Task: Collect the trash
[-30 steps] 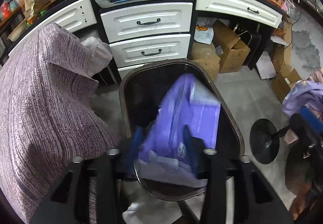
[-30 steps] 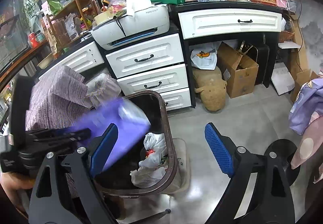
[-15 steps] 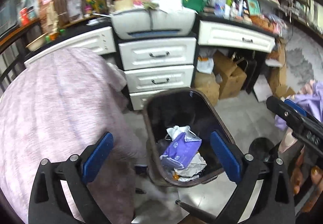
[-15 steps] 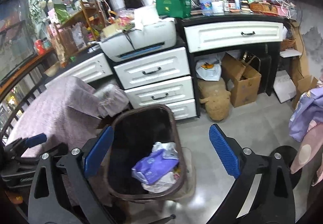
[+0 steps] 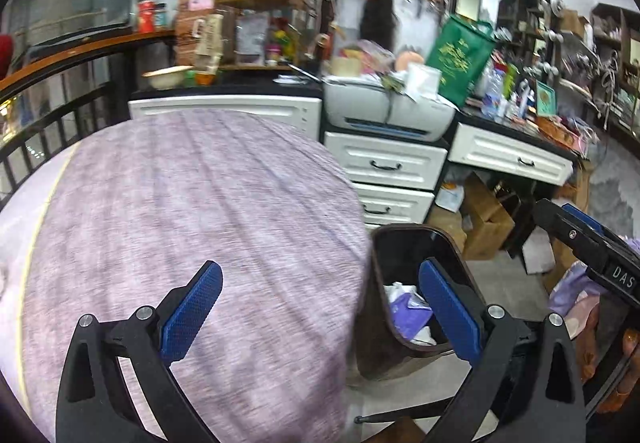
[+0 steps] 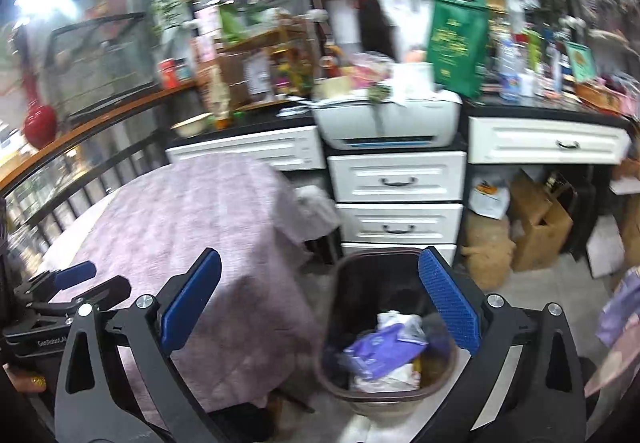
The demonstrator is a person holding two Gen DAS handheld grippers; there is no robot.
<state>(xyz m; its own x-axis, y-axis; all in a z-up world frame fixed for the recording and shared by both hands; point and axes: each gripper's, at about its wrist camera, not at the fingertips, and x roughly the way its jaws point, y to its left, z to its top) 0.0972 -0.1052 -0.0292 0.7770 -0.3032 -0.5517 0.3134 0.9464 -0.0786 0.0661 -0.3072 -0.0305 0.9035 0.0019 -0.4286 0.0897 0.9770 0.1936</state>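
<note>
A dark brown trash bin point(image 5: 400, 233) point(image 6: 376, 255) stands on the floor beside a table under a mauve cloth point(image 5: 200, 223) point(image 6: 192, 223). Inside it a purple packet point(image 5: 408, 313) point(image 6: 380, 349) lies on white crumpled bags. My left gripper point(image 5: 319, 271) is open and empty, up over the table's edge to the left of the bin. My right gripper point(image 6: 320, 255) hangs above and in front of the bin; its jaws are opening with nothing between them. Each gripper shows at the edge of the other's view.
White drawers point(image 6: 396, 183) with a printer point(image 6: 384, 119) on top stand behind the bin. Cardboard boxes point(image 6: 540, 223) and a tan sack point(image 6: 488, 251) sit under the desk to the right. A black railing point(image 5: 44, 127) runs along the left. Lilac cloth point(image 6: 620, 307) lies at the far right.
The purple packet left the left gripper and dropped into the bin. Both grippers opened wide, rose and drew back, so the bin now looks smaller and the table fills more of the left view.
</note>
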